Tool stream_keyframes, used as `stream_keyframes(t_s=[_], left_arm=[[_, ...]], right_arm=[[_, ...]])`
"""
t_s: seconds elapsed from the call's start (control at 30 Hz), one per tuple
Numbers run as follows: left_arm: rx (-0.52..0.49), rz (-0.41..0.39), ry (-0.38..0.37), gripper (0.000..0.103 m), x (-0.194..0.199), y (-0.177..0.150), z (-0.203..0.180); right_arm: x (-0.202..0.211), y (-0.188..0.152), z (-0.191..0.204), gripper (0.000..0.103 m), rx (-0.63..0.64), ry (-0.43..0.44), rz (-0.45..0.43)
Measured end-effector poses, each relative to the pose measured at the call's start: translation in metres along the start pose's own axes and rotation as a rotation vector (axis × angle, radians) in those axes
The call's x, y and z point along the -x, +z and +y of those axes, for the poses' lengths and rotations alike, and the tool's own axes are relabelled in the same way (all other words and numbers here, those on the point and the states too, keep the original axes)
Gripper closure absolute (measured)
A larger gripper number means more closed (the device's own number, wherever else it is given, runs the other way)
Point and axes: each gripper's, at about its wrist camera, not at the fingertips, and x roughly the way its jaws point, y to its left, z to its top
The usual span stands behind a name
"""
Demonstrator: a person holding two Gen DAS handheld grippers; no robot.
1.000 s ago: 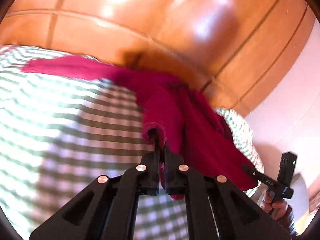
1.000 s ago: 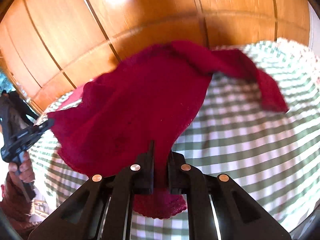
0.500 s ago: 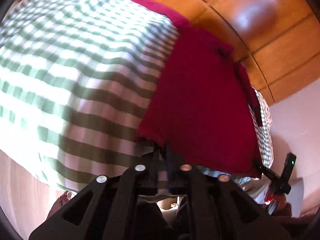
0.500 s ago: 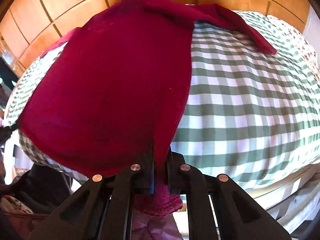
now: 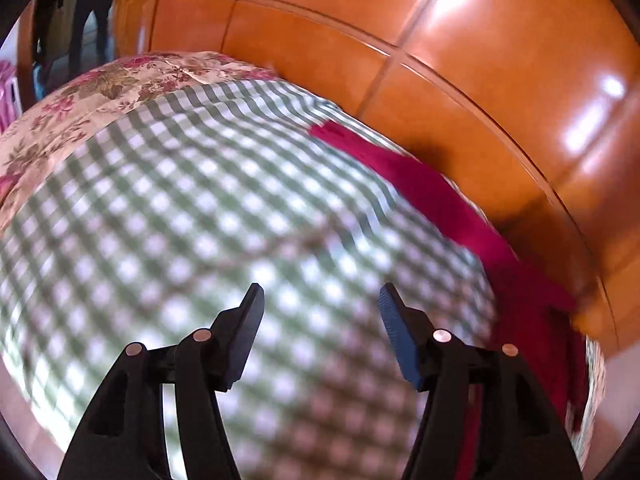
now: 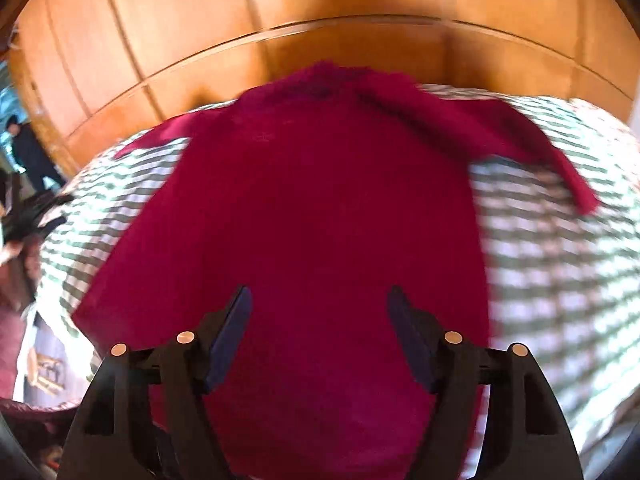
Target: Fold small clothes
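The left hand-held gripper has its jaws spread wide, with nothing between them; below it there is only the green-and-white checked cloth that covers the bed. The right hand-held gripper is also spread wide and empty, and it hangs over the dark red knitted small sweater, which lies flat on the checked cloth.

The right wrist view shows the whole body of the sweater, with one sleeve stretched out to the right and the collar end near the glossy orange wooden panel wall. The left wrist view shows only a long strip of the sweater at its right edge, close to the wall. Only the left wrist view shows the cream floral bedcover at the far left side of the bed.

Both views are blurred, so the knit and the hem are hard to make out. The near edge of the sweater is hidden behind the black arms of the right gripper. I cannot tell if either gripper touches the fabric.

Left of the sweater a wide part of the checked cloth is bare. On the far side, the wall is just beside the sweater.
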Motion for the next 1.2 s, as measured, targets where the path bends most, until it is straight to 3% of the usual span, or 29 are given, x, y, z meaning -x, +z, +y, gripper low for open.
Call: stream_keyframes(t_s=[0.2, 0.27, 0.4, 0.53, 0.57, 0.6, 0.63, 0.67, 0.73, 0.83, 0.93, 0.97, 1.0, 1.03, 1.13, 1.2], left_arm=[[0.057, 0.012, 0.048, 0.038, -0.060, 0.061, -0.011], [0.078, 0.028, 0.065, 0.038, -0.082, 0.076, -0.014], [0.111, 0.073, 0.086, 0.040, -0.119, 0.101, -0.019], [0.134, 0.065, 0.093, 0.039, -0.147, 0.118, -0.022], [0.117, 0.055, 0.082, 0.044, -0.149, 0.121, -0.026], [0.095, 0.052, 0.063, 0.077, -0.150, 0.123, -0.030], [0.076, 0.072, 0.029, 0.097, -0.152, 0.124, -0.034], [0.071, 0.076, 0.014, 0.103, -0.150, 0.123, -0.035], [0.053, 0.015, 0.012, 0.103, -0.136, 0.121, -0.037], [0.087, -0.020, -0.055, 0.103, -0.111, 0.115, -0.028], [0.099, 0.013, -0.094, 0.103, -0.107, 0.114, -0.020], [0.106, 0.039, -0.113, 0.090, -0.109, 0.113, -0.019], [0.125, 0.042, -0.113, 0.053, -0.109, 0.113, -0.017], [0.165, 0.010, -0.082, 0.040, -0.107, 0.113, -0.015], [0.231, 0.059, -0.114, 0.040, -0.128, 0.121, -0.009], [0.242, 0.067, -0.064, 0.041, -0.141, 0.123, -0.014]], right_arm=[[-0.056, 0.017, 0.054, 0.034, 0.080, 0.053, 0.028], [-0.071, 0.017, 0.062, 0.033, 0.110, 0.024, 0.035], [-0.088, 0.008, 0.064, 0.018, 0.125, 0.023, 0.042], [-0.095, 0.005, 0.060, 0.010, 0.120, 0.058, 0.038], [-0.093, 0.002, 0.060, 0.003, 0.118, 0.083, 0.036], [-0.094, 0.002, 0.059, 0.003, 0.120, 0.097, 0.037], [-0.095, 0.001, 0.060, 0.003, 0.135, 0.088, 0.037], [-0.095, 0.002, 0.064, 0.003, 0.151, 0.075, 0.039], [-0.095, 0.000, 0.065, 0.003, 0.163, 0.063, 0.037], [-0.095, -0.001, 0.065, 0.003, 0.165, 0.058, 0.025], [-0.096, -0.001, 0.067, 0.003, 0.165, 0.048, 0.021], [-0.096, -0.001, 0.068, 0.003, 0.168, 0.044, 0.020], [-0.096, -0.002, 0.069, 0.003, 0.170, 0.041, 0.018], [-0.097, -0.002, 0.069, 0.003, 0.169, 0.041, 0.016], [-0.097, -0.002, 0.070, 0.003, 0.171, 0.033, 0.011], [-0.097, -0.003, 0.071, 0.003, 0.170, 0.025, 0.004]])
